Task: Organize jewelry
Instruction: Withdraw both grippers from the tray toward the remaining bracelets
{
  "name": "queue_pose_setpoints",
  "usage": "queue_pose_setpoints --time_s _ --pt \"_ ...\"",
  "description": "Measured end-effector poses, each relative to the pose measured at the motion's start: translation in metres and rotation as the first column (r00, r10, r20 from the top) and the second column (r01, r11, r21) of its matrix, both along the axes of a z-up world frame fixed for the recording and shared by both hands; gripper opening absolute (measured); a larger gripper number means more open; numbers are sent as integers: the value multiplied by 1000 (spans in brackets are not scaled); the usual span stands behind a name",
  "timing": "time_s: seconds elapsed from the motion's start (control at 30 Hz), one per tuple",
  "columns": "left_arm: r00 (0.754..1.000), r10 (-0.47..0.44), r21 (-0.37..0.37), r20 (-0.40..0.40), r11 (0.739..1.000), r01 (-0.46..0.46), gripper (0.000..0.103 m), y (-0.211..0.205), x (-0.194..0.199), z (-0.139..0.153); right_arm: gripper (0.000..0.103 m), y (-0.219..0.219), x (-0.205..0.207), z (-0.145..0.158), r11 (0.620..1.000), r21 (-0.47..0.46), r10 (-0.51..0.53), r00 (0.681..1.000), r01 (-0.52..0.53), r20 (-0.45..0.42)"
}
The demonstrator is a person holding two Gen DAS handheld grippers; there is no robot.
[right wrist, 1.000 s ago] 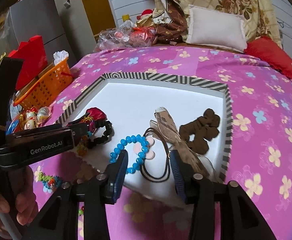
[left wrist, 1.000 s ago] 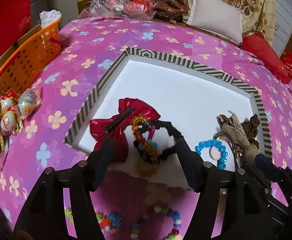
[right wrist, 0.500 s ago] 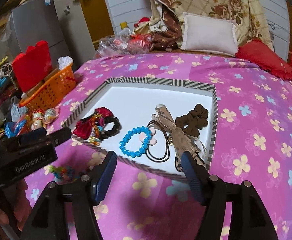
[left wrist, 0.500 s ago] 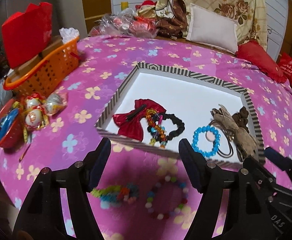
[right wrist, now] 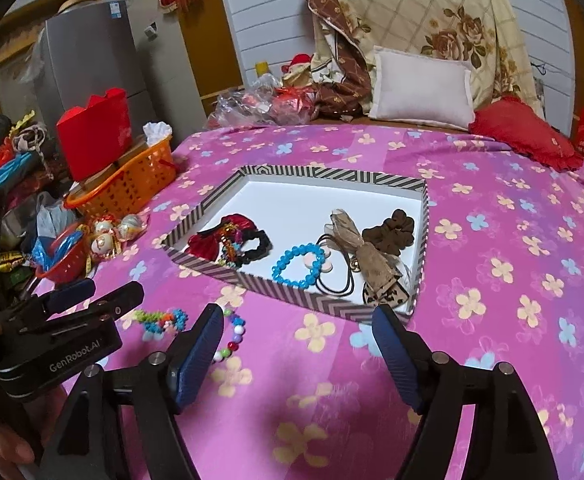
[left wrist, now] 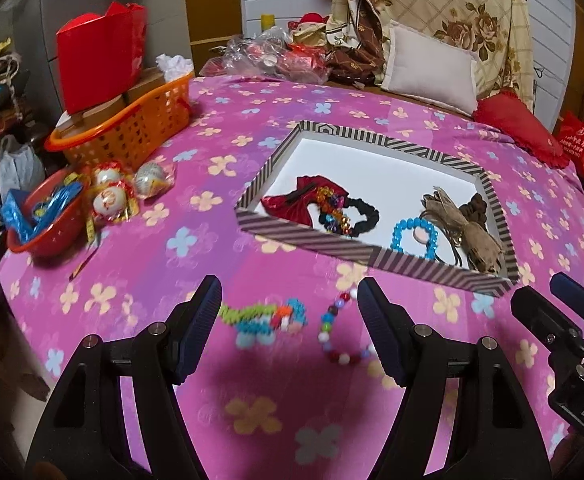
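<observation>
Tools both gape, holding nothing: left tool [left wrist: 287, 308], right tool [right wrist: 298, 330]. Multicolour bead bracelet [left wrist: 342, 334] and spiky bead piece [left wrist: 263, 318] lie on the bedspread, at 6 o'clock of the striped tray [left wrist: 312, 240]. Risk: soft bedding may let beads slip from a pinch.

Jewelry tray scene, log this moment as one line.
left gripper: open, empty | right gripper: open, empty | tray: blue bracelet inside | bedspread: bead bracelet, bead toy outside tray

Tray [left wrist: 304, 236] on the bed [left wrist: 251, 360], bracelets and hair ties inside, two bead bracelets [left wrist: 340, 332] on the bedspread before it, basket [left wrist: 131, 128] far left, pillows [left wrist: 432, 68] behind.
</observation>
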State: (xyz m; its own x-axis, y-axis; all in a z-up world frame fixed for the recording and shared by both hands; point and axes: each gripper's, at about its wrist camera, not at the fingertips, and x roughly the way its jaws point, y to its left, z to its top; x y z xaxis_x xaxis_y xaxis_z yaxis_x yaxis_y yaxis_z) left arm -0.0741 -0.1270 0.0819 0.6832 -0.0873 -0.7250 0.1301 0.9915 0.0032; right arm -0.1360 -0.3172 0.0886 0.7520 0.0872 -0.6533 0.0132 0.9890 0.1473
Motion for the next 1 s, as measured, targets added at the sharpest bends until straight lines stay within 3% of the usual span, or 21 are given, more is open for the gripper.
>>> queue_pose_setpoints --time_s 0.4,1.0 --pt "1000 21 8 17 1000 -21 71 14 -35 -2 75 10 -22 -5 1000 -23 9 1000 -10 -20" --pt "998 58 33 9 998 -58 71 26 -50 -13 81 24 -31 -11 999 -32 35 999 -36 -30"
